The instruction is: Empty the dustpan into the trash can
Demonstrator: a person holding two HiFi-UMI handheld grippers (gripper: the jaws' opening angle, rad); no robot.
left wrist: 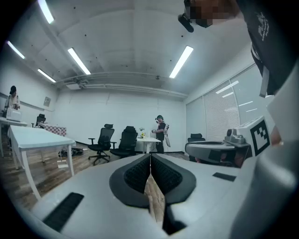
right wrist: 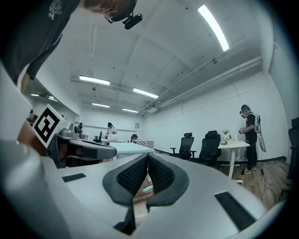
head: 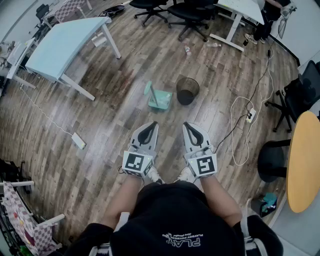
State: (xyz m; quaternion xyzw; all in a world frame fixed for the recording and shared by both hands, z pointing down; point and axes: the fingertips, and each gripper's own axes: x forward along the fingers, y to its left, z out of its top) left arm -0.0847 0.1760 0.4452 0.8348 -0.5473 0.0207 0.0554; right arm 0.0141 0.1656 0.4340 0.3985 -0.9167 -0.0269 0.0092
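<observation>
A teal dustpan (head: 159,98) with an upright handle stands on the wooden floor, and a black mesh trash can (head: 187,90) stands just to its right. Both lie well ahead of my grippers. My left gripper (head: 152,124) and right gripper (head: 186,125) are held side by side, level, in front of my body. Each is shut with nothing between its pads. In the left gripper view the jaws of the left gripper (left wrist: 150,157) meet at the tip. The right gripper (right wrist: 148,157) looks the same in its own view, with a sliver of teal showing below the jaws.
A light blue table (head: 67,45) stands at far left, with office chairs (head: 190,12) and a white desk (head: 240,10) at the back. A white cable with a power strip (head: 248,116) lies to the right, near a round wooden table (head: 305,160). A person (right wrist: 250,135) stands by the desk.
</observation>
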